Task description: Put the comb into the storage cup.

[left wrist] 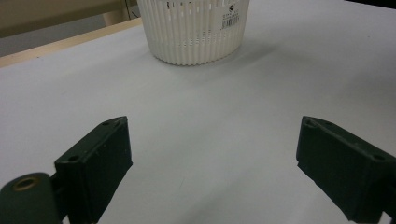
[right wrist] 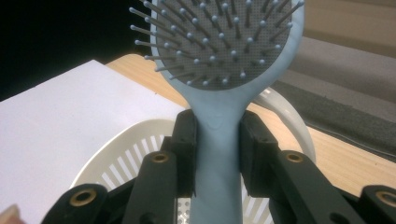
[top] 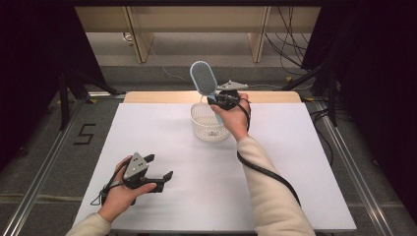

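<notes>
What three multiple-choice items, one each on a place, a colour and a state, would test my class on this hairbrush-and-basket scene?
1. Where is the hairbrush?
A. Lying flat on the table
B. Held up above the basket
C. Under the table

2. What colour is the basket?
A. White
B. Red
C. Black

3. How does the left gripper stand?
A. Shut on the hairbrush
B. Shut on the basket
C. Open, with nothing between its jaws

Answers:
1 B: the right gripper clamps the light blue handle and the bristled head rises over the basket's rim.
2 A: its slotted wall is white in the left gripper view.
3 C: its jaws stand wide apart over the bare white table.
</notes>
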Demonstrator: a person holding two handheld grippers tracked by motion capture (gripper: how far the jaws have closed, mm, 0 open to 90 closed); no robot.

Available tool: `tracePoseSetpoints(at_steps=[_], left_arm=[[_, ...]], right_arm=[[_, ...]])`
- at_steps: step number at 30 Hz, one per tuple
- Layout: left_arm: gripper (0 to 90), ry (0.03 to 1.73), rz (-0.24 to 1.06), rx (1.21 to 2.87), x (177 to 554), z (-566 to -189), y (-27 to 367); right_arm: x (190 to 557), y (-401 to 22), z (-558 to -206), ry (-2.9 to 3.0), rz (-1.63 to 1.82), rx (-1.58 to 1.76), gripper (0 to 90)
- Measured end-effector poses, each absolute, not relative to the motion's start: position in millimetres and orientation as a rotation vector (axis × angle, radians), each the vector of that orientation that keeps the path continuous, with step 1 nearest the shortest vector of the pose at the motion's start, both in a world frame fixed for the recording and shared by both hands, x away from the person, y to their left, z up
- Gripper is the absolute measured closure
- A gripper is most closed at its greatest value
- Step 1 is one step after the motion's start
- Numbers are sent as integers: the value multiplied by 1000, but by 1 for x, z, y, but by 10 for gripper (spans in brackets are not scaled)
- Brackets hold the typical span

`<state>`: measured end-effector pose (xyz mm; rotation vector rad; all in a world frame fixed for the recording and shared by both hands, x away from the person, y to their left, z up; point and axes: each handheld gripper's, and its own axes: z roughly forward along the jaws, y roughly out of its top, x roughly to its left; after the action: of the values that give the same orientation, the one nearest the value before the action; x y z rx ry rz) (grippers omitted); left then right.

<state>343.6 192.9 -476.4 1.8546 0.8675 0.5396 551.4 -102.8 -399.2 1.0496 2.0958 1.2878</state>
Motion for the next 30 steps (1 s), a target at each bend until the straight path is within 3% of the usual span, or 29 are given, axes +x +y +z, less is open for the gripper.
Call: tracePoseSetpoints(at_steps=[30], left_arm=[[98, 865, 536, 1858, 344, -477, 192]], right_arm=[[545, -98, -408, 2123, 1257, 1004, 706]])
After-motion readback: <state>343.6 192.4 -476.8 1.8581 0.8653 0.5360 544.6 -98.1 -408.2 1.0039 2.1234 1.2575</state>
